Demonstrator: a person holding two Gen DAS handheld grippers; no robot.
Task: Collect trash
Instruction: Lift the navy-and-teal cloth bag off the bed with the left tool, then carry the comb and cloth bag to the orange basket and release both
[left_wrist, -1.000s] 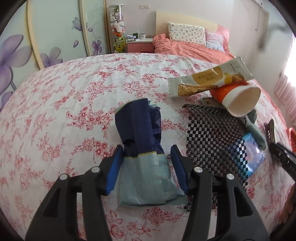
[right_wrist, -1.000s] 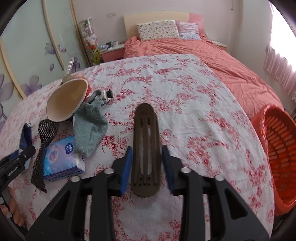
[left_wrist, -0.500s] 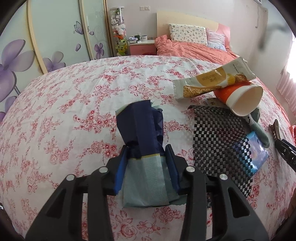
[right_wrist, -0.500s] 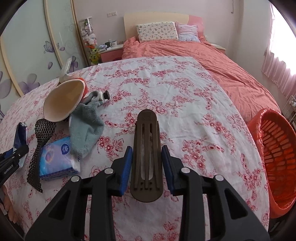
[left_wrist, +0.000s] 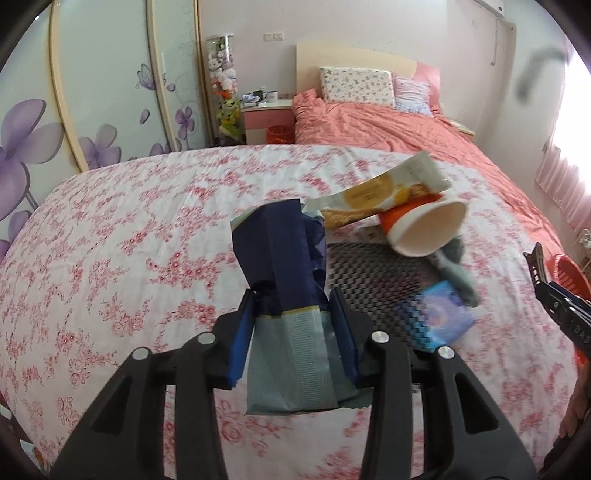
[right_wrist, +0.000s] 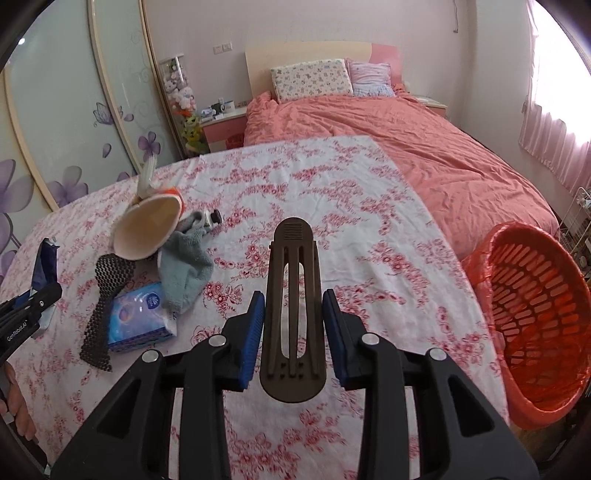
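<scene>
— Pink bedroom walls and a coral-covered bed (left_wrist: 388, 125) sit behind a tabletop (left_wrist: 129, 229) under a red-flowered white cloth. What does the left wrist view give?

— The left gripper (left_wrist: 293, 325) has its jaws clenched on a dark blue wrapper (left_wrist: 284, 295), navy above and pale grey-green below, standing up between the blue pads. To its right lie a black mesh mat (left_wrist: 373, 266), a blue tissue pack (left_wrist: 439, 314) on the mat's near corner, a tipped orange paper cup (left_wrist: 424, 225) with a snack bar wrapper (left_wrist: 384, 192) leaning on it, and a grey sock (left_wrist: 458, 266) beside the cup.

— And the right wrist view?

— Same flowered tabletop (right_wrist: 351, 192). The right gripper (right_wrist: 293, 325) grips a dark brown hair clip (right_wrist: 293, 306) between its jaws, its rounded tip pointing away. An orange-red slotted basket (right_wrist: 532, 325) with a red liner stands off the tabletop's right edge. At left are the cup (right_wrist: 147, 229), sock (right_wrist: 184, 269), mat (right_wrist: 107, 295) and tissue pack (right_wrist: 140, 317) — the left gripper with its wrapper (right_wrist: 42, 266) shows at the far left edge.
</scene>
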